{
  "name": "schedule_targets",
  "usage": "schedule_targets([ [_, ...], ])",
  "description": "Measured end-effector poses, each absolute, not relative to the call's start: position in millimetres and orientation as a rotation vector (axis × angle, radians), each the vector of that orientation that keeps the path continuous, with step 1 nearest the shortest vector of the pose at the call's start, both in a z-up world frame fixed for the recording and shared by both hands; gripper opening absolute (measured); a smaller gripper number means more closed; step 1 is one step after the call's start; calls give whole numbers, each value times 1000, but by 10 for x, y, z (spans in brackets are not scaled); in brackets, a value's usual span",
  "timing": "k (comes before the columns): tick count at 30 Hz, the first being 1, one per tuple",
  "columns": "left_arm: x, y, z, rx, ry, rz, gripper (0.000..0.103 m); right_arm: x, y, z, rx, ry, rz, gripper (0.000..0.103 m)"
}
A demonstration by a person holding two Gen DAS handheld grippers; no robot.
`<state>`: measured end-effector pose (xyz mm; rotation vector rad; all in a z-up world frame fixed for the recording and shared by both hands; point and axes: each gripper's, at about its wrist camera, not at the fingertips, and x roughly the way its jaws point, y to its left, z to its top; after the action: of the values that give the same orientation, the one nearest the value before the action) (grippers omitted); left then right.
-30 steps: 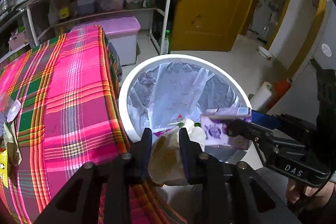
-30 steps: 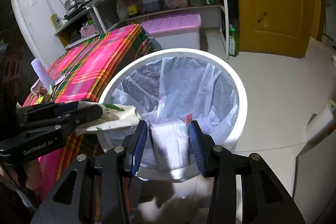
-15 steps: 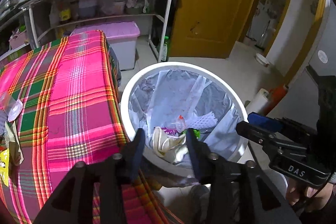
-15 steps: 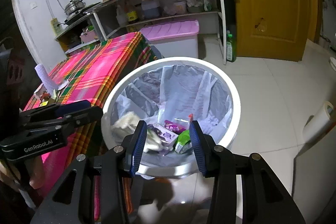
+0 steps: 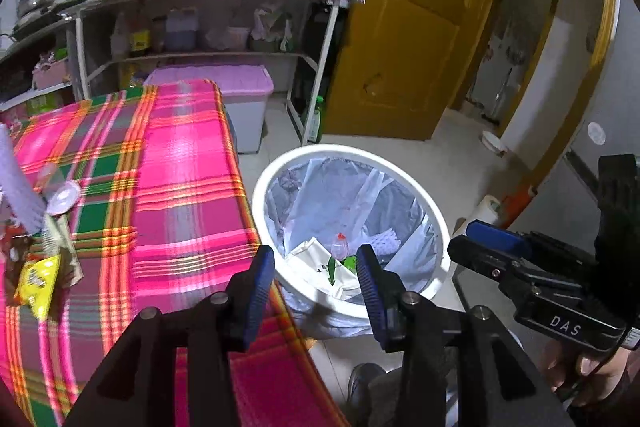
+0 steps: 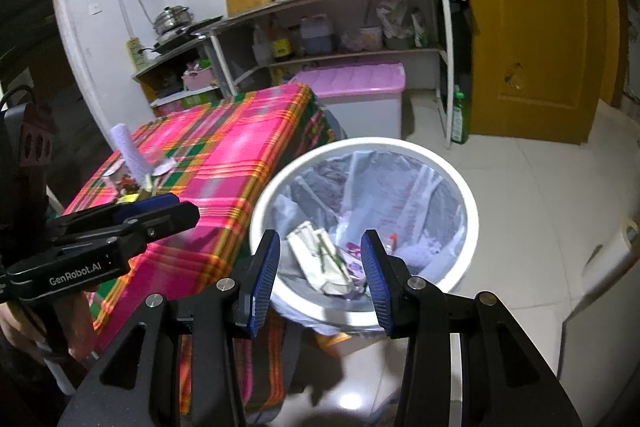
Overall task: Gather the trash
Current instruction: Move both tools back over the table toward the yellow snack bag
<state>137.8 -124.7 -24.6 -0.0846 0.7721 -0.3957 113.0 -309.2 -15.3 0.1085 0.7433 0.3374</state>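
Several wrappers (image 6: 320,259) lie inside the lined white bin (image 5: 438,223) beside the plaid table (image 5: 180,187). Both the left gripper (image 5: 316,279) and right gripper (image 6: 320,267) hover above with fingers apart, empty; more litter (image 5: 36,279) waits on the table, evidently next.

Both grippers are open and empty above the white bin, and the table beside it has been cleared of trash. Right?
Not quite. Both the left gripper and right gripper are open and empty by the white bin, but the left wrist view shows wrappers on the table.
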Motion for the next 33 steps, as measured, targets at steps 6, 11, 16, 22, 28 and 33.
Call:
schedule_targets([
  [6,1112,-1024,-37,-96,704,-357,42,963,-2877,8,74,703,383,43],
  [11,895,-886,77,-89,659,-316,42,868,-2722,60,59,696,417,43],
  [16,733,-736,146,-92,631,-279,42,789,-2584,104,35,687,446,43],
  [22,601,-582,187,-107,613,-243,42,713,-2474,143,20,669,489,43],
  [28,520,-470,183,-124,609,-217,42,660,-2351,141,-8,660,541,43],
  [33,491,-418,176,-118,606,-193,42,654,-2295,131,-13,666,556,43],
])
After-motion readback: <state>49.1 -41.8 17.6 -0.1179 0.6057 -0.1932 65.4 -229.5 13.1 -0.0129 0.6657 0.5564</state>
